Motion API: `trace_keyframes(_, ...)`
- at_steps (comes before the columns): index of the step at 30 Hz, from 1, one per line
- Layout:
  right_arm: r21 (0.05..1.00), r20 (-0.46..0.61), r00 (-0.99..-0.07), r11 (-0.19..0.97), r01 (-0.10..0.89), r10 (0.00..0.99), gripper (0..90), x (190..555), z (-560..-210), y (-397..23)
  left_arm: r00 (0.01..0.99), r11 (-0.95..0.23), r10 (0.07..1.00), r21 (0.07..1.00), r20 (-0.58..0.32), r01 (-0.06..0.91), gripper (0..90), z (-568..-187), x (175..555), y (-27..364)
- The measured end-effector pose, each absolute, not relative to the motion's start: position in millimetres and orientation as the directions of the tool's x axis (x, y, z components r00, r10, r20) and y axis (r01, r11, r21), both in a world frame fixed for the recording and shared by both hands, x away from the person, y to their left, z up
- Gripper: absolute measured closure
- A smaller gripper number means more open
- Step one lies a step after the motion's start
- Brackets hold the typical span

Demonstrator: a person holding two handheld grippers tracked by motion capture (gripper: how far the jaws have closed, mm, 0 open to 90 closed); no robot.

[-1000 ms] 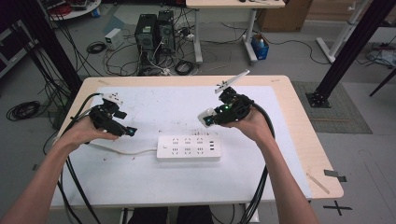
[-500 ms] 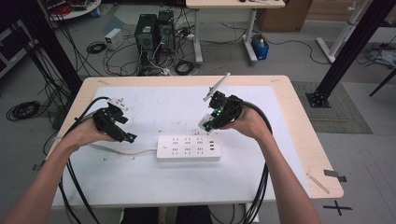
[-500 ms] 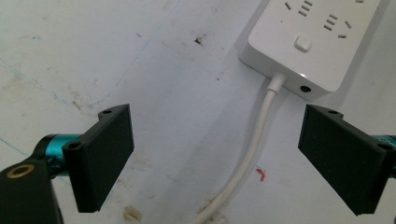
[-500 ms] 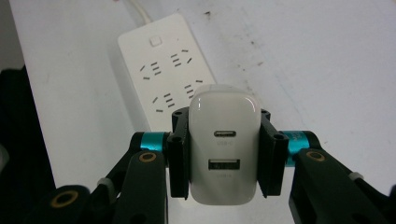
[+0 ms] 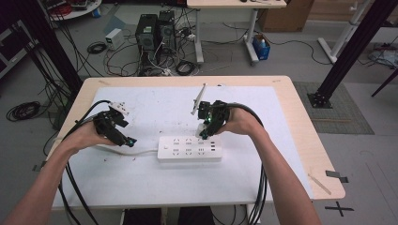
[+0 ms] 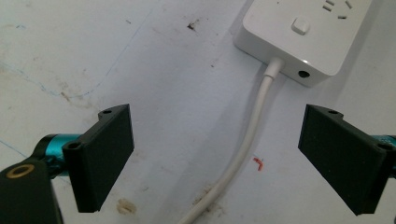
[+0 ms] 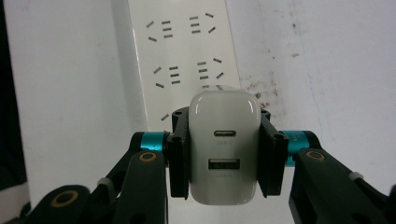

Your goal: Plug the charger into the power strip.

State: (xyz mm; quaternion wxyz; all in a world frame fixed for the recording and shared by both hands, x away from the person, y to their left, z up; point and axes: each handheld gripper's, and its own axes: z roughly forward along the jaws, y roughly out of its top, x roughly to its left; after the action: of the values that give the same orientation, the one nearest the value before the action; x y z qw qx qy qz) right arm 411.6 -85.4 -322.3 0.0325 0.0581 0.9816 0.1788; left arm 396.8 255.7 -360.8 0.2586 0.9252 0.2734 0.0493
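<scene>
A white power strip lies across the middle of the white mat, its sockets facing up. My right gripper is shut on a white USB charger and holds it just above the strip's right part. The charger's two USB ports face the camera. My left gripper stands open over the strip's white cable, near the strip's left end with its switch. In the high view the left gripper hovers left of the strip.
A small white plug block lies at the mat's back left. A thin white stick stands behind the right gripper. Black cables trail from both grippers off the table's front edge. Computers and cables sit on the floor beyond.
My right gripper has carried the charger left and down, from behind the strip's right end to just over its sockets. The left gripper has edged slightly toward the strip.
</scene>
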Motion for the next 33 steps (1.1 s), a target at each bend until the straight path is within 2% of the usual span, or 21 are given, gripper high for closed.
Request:
trace_keyframes(8,0.259,-0.041,-0.998,0.965,0.032,0.044,62.1,413.0,-338.6,-72.4,0.841,-0.716,0.539,0.508,-0.032,0.479,10.5,-362.5,394.6,258.1)
trace_keyframes(33,0.21,-0.029,-0.999,0.977,-0.024,-0.018,62.2,421.0,-352.6,-61.1,0.843,-0.716,0.539,0.522,-0.011,0.465,10.5,-362.2,387.6,258.4)
